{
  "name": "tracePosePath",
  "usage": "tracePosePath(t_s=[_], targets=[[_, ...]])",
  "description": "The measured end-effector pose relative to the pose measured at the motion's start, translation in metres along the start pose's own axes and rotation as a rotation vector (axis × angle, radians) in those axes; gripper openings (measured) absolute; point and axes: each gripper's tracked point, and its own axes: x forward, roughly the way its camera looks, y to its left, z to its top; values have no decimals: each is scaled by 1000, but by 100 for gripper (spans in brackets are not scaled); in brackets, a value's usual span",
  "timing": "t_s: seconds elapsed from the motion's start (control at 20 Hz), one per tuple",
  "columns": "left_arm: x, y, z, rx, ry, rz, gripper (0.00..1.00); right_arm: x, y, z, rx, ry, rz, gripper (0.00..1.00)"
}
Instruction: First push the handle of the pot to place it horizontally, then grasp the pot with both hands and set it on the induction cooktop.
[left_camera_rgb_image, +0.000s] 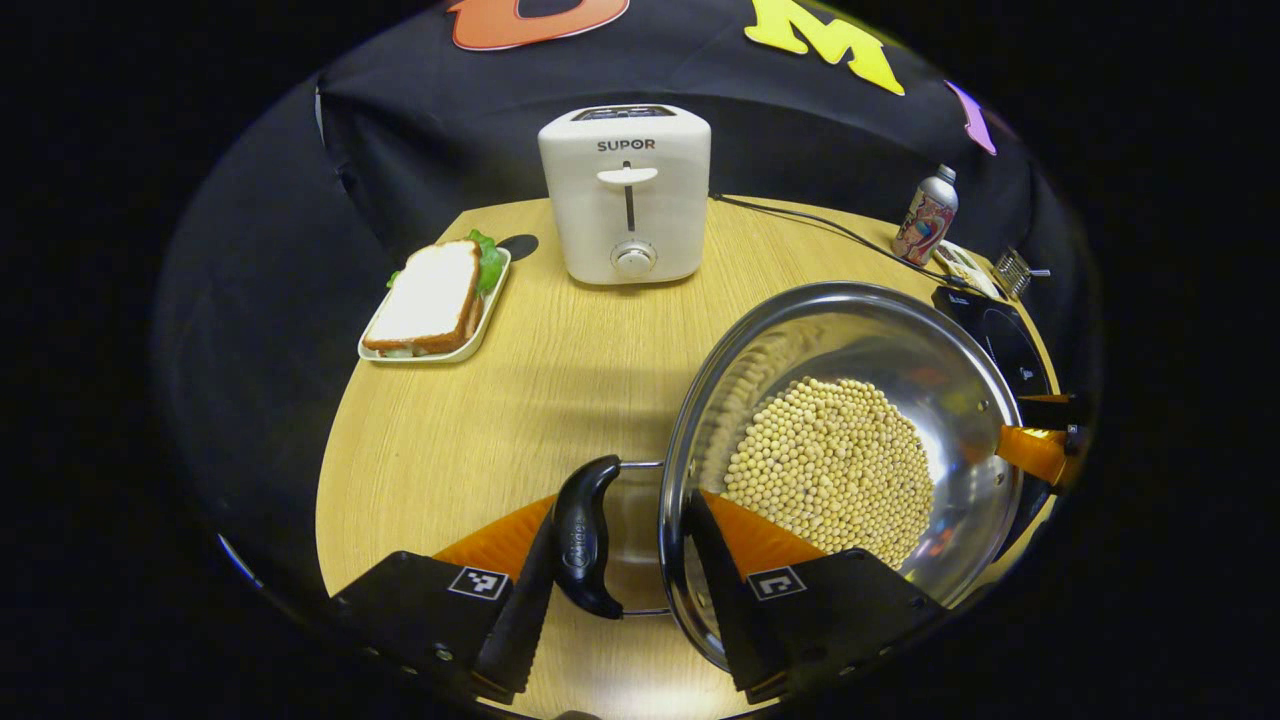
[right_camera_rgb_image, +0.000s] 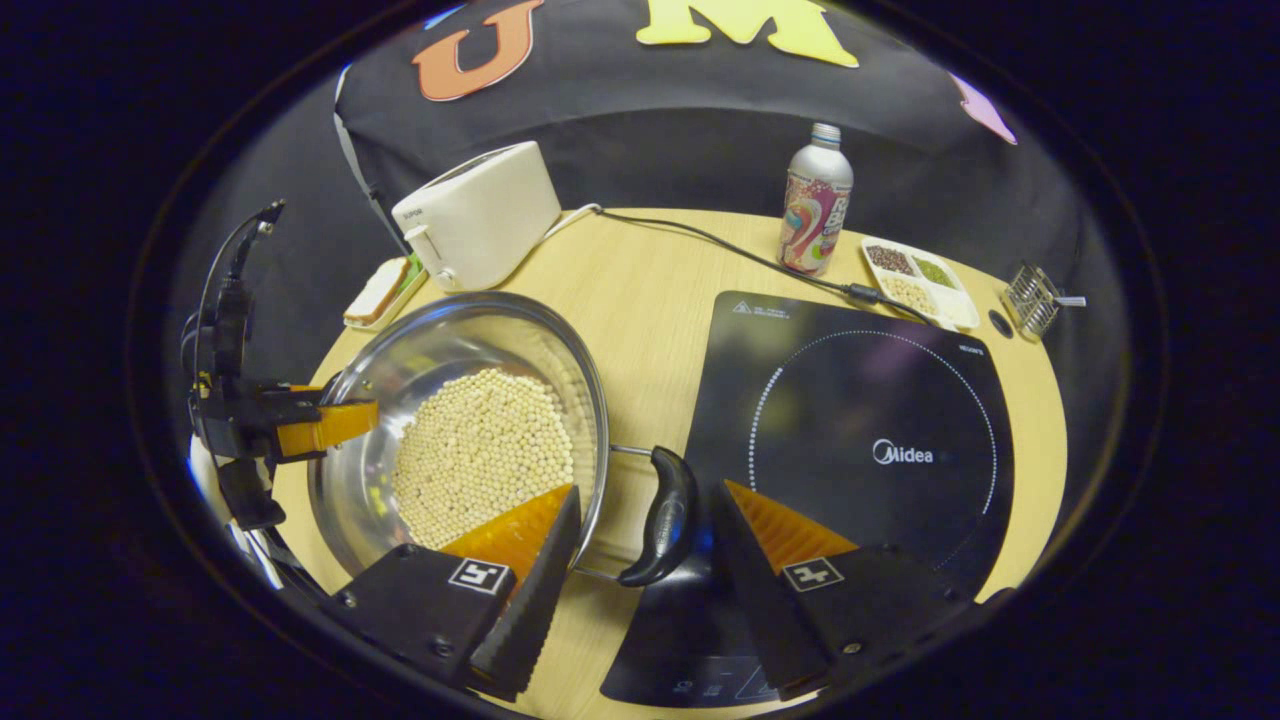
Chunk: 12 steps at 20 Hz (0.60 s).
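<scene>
A steel pot (left_camera_rgb_image: 930, 350) full of pale beans (left_camera_rgb_image: 830, 470) stands on the wooden table (left_camera_rgb_image: 520, 400), just left of the black induction cooktop (right_camera_rgb_image: 860, 400). My left gripper (left_camera_rgb_image: 622, 505) is open and straddles one black side handle (left_camera_rgb_image: 585, 535): one finger is outside the handle, the other is inside the pot's rim. My right gripper (right_camera_rgb_image: 648, 492) is open around the opposite handle (right_camera_rgb_image: 665, 515), with one finger over the beans (right_camera_rgb_image: 480, 450) and the other over the cooktop's edge. Each view shows the other gripper at the pot's far rim.
A white toaster (left_camera_rgb_image: 625, 195) stands at the back, with a sandwich on a plate (left_camera_rgb_image: 435, 300) beside it. Its cable (right_camera_rgb_image: 720, 250) runs across the table behind the cooktop. A drink bottle (right_camera_rgb_image: 815, 200), a divided dish (right_camera_rgb_image: 920, 280) and a small wire rack (right_camera_rgb_image: 1030, 298) stand at the back right.
</scene>
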Motion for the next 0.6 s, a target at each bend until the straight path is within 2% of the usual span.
tracePosePath(t_s=[0.05, 0.1, 0.15, 0.2, 0.25, 0.3, 0.35, 0.4, 0.45, 0.6], targets=[[-1, -1, 0, -7, 4, -6, 80, 1, 0, 0, -1, 2, 5, 80], [-1, -2, -1, -14, 12, -13, 70, 1, 2, 1, 2, -2, 17, 78], [-2, -1, -1, -16, 17, -20, 68, 0, 3, 2, 14, 1, 19, 73], [-2, -1, -2, -18, 18, -26, 68, 0, 2, 1, 26, 15, 16, 68], [-4, -2, -1, -18, 20, -30, 75, 1, 2, 2, 33, 25, 15, 65], [-6, -1, 0, -20, 14, -30, 66, 0, 2, 2, 37, 33, 13, 67], [-5, -2, -1, -16, 16, -30, 64, 0, 1, 2, 45, 45, 8, 64], [-6, -3, 0, -11, 15, -29, 74, -1, 1, 2, 50, 47, 2, 63], [-6, -3, 0, -4, 14, -26, 64, -1, 1, 0, 52, 51, -1, 58], [-5, -4, 2, 10, 5, -24, 64, -5, 1, -1, 52, 43, -7, 58]])
